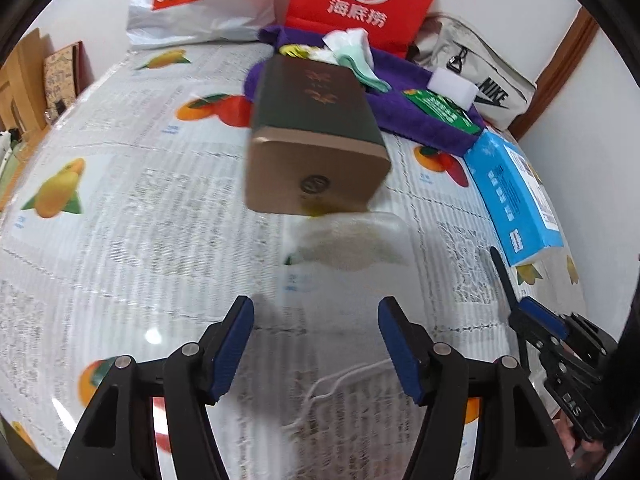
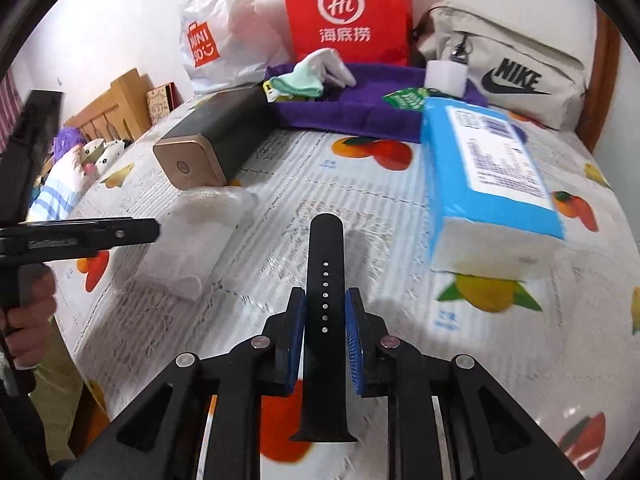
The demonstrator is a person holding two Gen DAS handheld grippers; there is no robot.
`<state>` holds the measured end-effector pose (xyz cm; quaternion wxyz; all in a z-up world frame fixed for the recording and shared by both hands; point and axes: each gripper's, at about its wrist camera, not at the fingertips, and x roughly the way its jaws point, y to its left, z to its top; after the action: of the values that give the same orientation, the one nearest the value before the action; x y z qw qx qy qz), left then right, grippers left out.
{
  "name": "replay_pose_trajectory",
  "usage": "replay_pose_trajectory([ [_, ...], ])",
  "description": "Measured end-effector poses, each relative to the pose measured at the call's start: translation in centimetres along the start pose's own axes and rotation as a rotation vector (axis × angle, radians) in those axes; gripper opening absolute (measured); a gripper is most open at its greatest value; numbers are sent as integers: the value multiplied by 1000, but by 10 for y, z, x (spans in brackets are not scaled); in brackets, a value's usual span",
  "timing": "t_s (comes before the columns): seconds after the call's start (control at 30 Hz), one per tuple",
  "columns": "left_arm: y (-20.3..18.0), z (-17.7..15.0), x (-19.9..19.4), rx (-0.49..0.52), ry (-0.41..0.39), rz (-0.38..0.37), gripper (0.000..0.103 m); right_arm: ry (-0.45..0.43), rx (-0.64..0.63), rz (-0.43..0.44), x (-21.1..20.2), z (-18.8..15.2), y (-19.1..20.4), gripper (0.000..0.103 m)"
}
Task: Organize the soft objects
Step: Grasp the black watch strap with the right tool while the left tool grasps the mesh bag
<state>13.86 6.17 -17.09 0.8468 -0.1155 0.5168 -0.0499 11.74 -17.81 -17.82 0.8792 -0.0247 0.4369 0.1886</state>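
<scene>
Table (image 2: 360,208): right gripper (image 2: 325,316) clamps strap (image 2: 325,264).

Under your fingers (image 1: 236,344), which are black with blue pads, the bench (image 1: 120,240) wears a white cover printed with grey text and orange, red and yellow fruit. The strap (image 2: 325,264) you hold is black with a row of pale dots. Your box (image 1: 316,136) is dark green with gold ends. The tissue pack (image 2: 486,172) is sky blue, the towel (image 2: 360,112) purple, the paper bag (image 2: 346,12) red with white lettering, the pouch (image 2: 512,76) beige with a black logo.
</scene>
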Motion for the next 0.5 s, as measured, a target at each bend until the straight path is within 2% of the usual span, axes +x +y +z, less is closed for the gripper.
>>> replay_pose_trajectory([
  [0.07,-8,1,5,13,1,2,72,-4,8,-6,-8,-5,-4,20],
  [0.13,-19,2,9,36,-6,-3,75,-7,13,-16,-17,-12,-8,20],
  [0.17,-24,3,12,47,-3,2,80,-6,16,-25,-20,-14,-10,20],
  [0.23,-35,5,17,84,-4,21,81,-11,24,-34,-27,-20,-13,20],
  [0.4,-59,7,29,158,-4,107,81,-9,62,-57,-32,-28,-29,20],
  [0.47,-70,3,32,213,-21,185,70,-5,83,-71,-31,-31,-36,20],
  [0.5,-72,1,31,226,-35,182,66,-5,92,-76,-31,-32,-39,20],
])
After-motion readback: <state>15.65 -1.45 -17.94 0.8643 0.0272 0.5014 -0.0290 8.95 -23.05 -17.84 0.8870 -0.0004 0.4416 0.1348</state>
